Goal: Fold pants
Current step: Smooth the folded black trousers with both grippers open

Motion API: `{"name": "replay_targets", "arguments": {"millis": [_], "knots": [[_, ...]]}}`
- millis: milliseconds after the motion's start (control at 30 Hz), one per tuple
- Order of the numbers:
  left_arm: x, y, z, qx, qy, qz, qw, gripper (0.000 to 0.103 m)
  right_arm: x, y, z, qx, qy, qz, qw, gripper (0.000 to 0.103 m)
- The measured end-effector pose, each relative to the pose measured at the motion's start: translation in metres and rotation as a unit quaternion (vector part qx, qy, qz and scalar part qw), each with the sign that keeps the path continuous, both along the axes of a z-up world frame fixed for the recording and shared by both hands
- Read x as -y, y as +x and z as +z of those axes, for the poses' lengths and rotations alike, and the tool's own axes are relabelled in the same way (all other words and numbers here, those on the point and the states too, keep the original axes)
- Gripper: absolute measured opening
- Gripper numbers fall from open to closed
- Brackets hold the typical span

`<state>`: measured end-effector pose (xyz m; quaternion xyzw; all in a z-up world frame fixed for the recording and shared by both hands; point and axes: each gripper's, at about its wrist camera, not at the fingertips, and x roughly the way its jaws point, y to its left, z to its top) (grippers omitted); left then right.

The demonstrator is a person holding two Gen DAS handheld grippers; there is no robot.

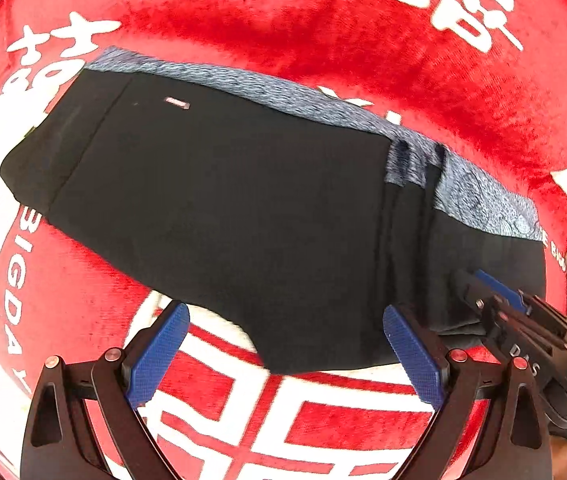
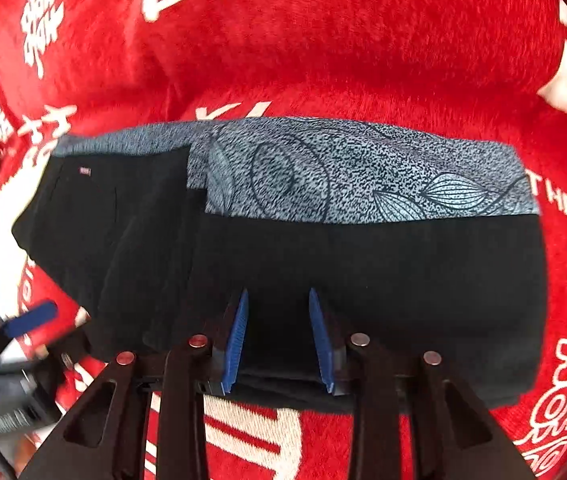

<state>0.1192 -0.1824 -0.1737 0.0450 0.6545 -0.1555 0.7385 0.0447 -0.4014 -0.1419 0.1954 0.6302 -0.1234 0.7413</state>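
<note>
- My right hand-held gripper (image 2: 279, 340) points almost straight down at the near edge of the black pants (image 2: 363, 280). Its blue pads (image 2: 238, 340) stand a little apart with a fold of black cloth between them; I cannot tell whether they press on it.
- My left hand-held gripper (image 1: 283, 356) hangs just off the pants' near edge with its jaws wide apart and nothing between them. Its right pad (image 1: 411, 356) overlaps the hem in the view; the left one sits over the red cover.
- From the left wrist camera I see the right hand-held gripper low at the right, down on the corner of the black cloth.
- The pants lie folded into a long dark block, with a small label (image 1: 177, 103) near one end.
- A grey-blue patterned garment (image 2: 343, 172) with leaf outlines lies along the far side, partly under the pants.
- Everything rests on a red plush blanket (image 2: 323, 48) printed with white characters.
</note>
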Motion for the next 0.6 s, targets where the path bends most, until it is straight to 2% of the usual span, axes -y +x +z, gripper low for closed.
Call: {"name": "replay_targets", "arguments": {"millis": [133, 267, 433, 533, 600], "knots": [[-0.011, 0.006, -0.003, -0.003, -0.005, 0.002, 1.0000, 0.098, -0.001, -0.004, 0.005, -0.026, 0.001, 0.010, 1.000, 0.037], [-0.022, 0.010, -0.002, -0.008, -0.014, 0.007, 0.9998, 0.098, -0.012, 0.001, 0.007, -0.048, -0.017, 0.013, 0.999, 0.042], [-0.038, 0.013, 0.000, -0.008, -0.024, 0.017, 0.9995, 0.098, -0.026, 0.007, 0.012, -0.066, -0.033, 0.013, 0.997, 0.043], [-0.054, 0.014, 0.002, -0.009, -0.032, 0.028, 0.9991, 0.098, -0.036, 0.011, 0.026, -0.044, -0.039, 0.016, 0.998, 0.043], [-0.064, 0.015, 0.003, -0.008, -0.036, 0.034, 0.9987, 0.098, -0.044, 0.017, 0.035, -0.023, -0.062, 0.022, 0.998, 0.044]]}}
